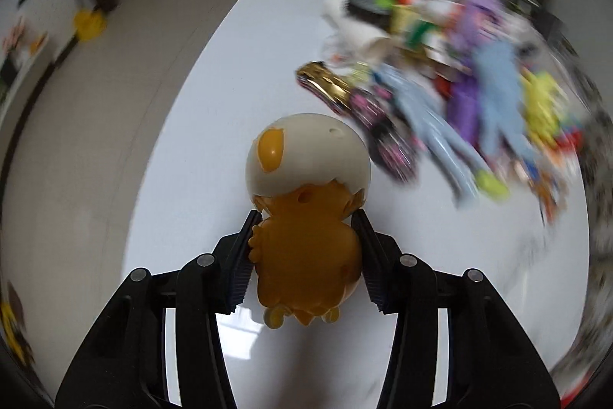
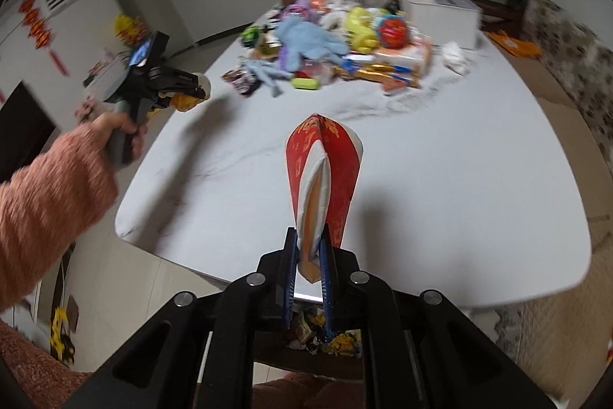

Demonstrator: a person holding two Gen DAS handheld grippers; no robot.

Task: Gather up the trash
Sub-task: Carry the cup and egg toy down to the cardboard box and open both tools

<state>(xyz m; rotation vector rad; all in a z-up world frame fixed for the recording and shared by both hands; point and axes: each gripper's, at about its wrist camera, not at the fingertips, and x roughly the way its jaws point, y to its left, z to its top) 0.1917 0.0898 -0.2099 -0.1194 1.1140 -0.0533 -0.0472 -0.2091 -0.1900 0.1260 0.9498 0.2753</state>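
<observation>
A: Two items are up off the surface (image 2: 440, 186) at once. The left hand-held gripper (image 1: 306, 217) is clenched on a chick toy (image 1: 306, 255), amber-yellow body with a cream eggshell cap. The right hand-held gripper (image 2: 308, 236) pinches the narrow end of a folded red paper wrapper (image 2: 323, 175), which fans open toward its far end and shows a white lining.

B: So the step in hand looks like carrying, not picking?

A: That seems right. Both grips look settled: ribbed pads press either side of the toy's body, and the wrapper is squeezed flat between the blue pads. Below the right hand-held gripper, past the near edge of the surface, crumpled wrappers (image 2: 325, 336) show in what may be a bin, though its rim cannot be made out.

B: And the next move?

A: Probably bringing each load over that container and releasing. The paper is light and may cling or drift, so it wants a low drop. The toy is smooth, rounded and hard-looking; it could slip if the squeeze eases early.

B: What remains?

A: A large blurred heap of toys and packets (image 2: 329, 45) sits well apart, at the far side of the surface, beside a white box (image 2: 440, 18). Much is left to sort.
</observation>
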